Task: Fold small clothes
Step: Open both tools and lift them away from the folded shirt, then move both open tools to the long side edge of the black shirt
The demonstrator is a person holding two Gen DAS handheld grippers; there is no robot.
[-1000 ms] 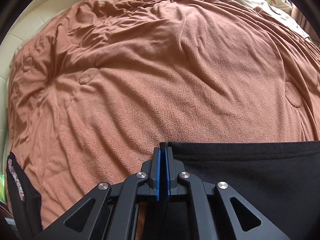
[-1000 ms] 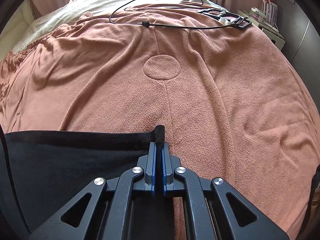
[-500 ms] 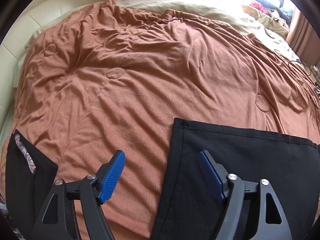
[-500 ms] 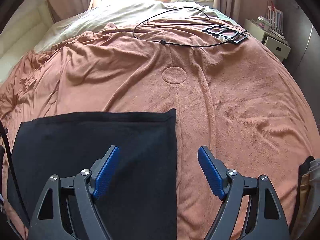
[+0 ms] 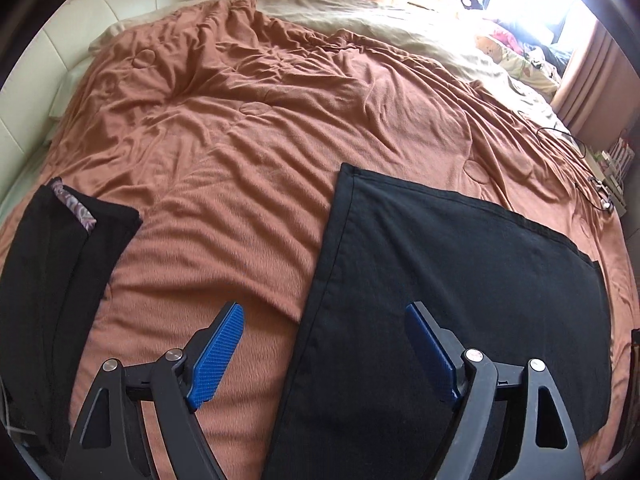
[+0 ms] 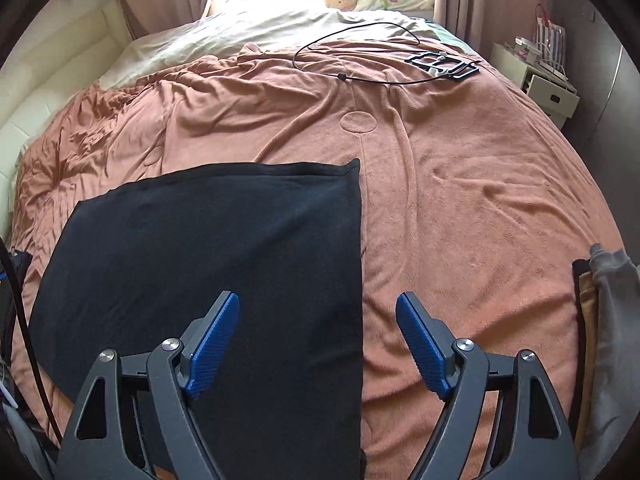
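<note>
Nearest: my left gripper [image 5: 320, 344] & right gripper [image 6: 318, 340], both spread wide, nothing held, hanging above the bed. Under them the black garment [image 5: 460, 280] lies flat on the brown blanket [image 5: 240, 140], one fold laid, corners squared. Step, as I read it: fold set down, hands off. Next prob. calls for pinching a side edge w/ both grippers & bringing it across. Left: folded dark clothes [image 5: 52, 272]. Far: cable [image 6: 360, 40], cream sheet [image 6: 248, 28], bright window, nightstand [image 6: 548, 88].
</note>
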